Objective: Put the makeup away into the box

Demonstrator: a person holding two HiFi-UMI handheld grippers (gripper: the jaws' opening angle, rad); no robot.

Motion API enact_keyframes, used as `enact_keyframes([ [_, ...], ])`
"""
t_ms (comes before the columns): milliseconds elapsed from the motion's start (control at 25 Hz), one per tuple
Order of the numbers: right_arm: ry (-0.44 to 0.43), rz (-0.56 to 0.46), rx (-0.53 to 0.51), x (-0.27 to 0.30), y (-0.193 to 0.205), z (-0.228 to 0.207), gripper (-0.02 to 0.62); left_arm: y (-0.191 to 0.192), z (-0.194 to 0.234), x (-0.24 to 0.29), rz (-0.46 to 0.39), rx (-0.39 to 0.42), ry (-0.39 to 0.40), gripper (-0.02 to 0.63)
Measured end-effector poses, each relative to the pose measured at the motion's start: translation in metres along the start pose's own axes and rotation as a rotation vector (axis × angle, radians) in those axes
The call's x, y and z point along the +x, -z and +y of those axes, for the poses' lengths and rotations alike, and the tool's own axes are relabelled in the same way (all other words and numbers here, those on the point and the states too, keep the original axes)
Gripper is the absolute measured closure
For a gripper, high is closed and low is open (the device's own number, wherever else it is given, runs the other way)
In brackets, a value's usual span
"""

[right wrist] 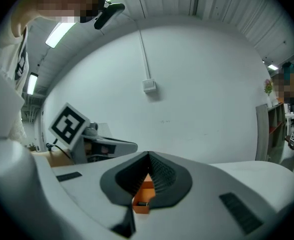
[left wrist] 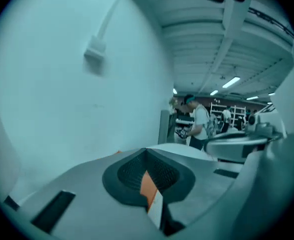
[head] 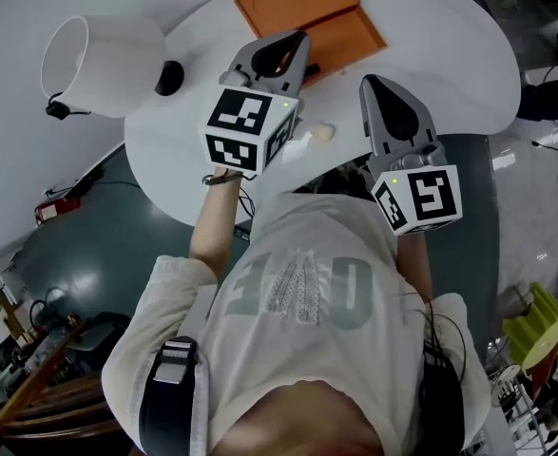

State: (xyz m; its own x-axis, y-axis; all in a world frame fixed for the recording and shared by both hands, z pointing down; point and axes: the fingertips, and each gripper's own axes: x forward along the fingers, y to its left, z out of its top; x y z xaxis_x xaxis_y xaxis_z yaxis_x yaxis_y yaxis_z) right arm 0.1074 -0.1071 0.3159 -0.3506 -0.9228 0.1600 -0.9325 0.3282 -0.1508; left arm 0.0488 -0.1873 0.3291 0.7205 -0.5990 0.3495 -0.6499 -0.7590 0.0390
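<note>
An open orange box (head: 307,12) lies at the far side of the round white table (head: 440,36). A small beige makeup piece (head: 321,133) rests on the table near its front edge, below and between my two grippers. My left gripper (head: 293,38) is raised above the table with its tips over the box's near edge, jaws shut and nothing in them (left wrist: 147,150). My right gripper (head: 372,82) hangs to the right of the box, jaws together and empty (right wrist: 148,154). A strip of the orange box (right wrist: 144,196) shows through the gap under its tips.
A white lampshade-like cylinder (head: 98,65) lies on its side at the table's left, with a small black object (head: 169,77) beside it. A white wall rises behind the table. People (left wrist: 197,121) stand far off by some shelves.
</note>
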Motion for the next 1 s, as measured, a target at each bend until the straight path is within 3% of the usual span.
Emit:
enact_keyframes([
  [120, -0.024, -0.016, -0.017, 0.002, -0.007, 0.006, 0.591, -0.019, -0.01, -0.033, -0.129, -0.03, -0.039, 0.598],
  [240, -0.033, -0.028, -0.023, 0.002, -0.01, 0.009, 0.591, -0.028, -0.016, -0.051, -0.197, -0.026, -0.074, 0.598],
  [560, -0.039, -0.034, -0.03, -0.001, -0.011, 0.016, 0.591, -0.035, -0.019, -0.061, -0.235, -0.001, -0.081, 0.598],
  [680, -0.031, -0.029, -0.027, -0.003, -0.008, 0.013, 0.591, -0.022, -0.029, -0.048, -0.151, 0.082, 0.003, 0.588],
  [720, -0.031, -0.027, -0.027, -0.004, -0.008, 0.013, 0.591, -0.014, -0.036, -0.041, -0.102, 0.134, 0.048, 0.541],
  [800, -0.031, -0.022, -0.027, -0.005, -0.006, 0.011, 0.591, 0.013, -0.054, -0.029, 0.028, 0.296, 0.15, 0.402],
  [880, -0.03, -0.011, -0.02, -0.009, -0.001, 0.01, 0.591, 0.052, -0.074, -0.022, 0.176, 0.483, 0.262, 0.381],
  [1000, -0.016, 0.005, -0.002, -0.015, 0.007, 0.008, 0.591, 0.125, -0.096, -0.017, 0.383, 0.682, 0.456, 0.361],
])
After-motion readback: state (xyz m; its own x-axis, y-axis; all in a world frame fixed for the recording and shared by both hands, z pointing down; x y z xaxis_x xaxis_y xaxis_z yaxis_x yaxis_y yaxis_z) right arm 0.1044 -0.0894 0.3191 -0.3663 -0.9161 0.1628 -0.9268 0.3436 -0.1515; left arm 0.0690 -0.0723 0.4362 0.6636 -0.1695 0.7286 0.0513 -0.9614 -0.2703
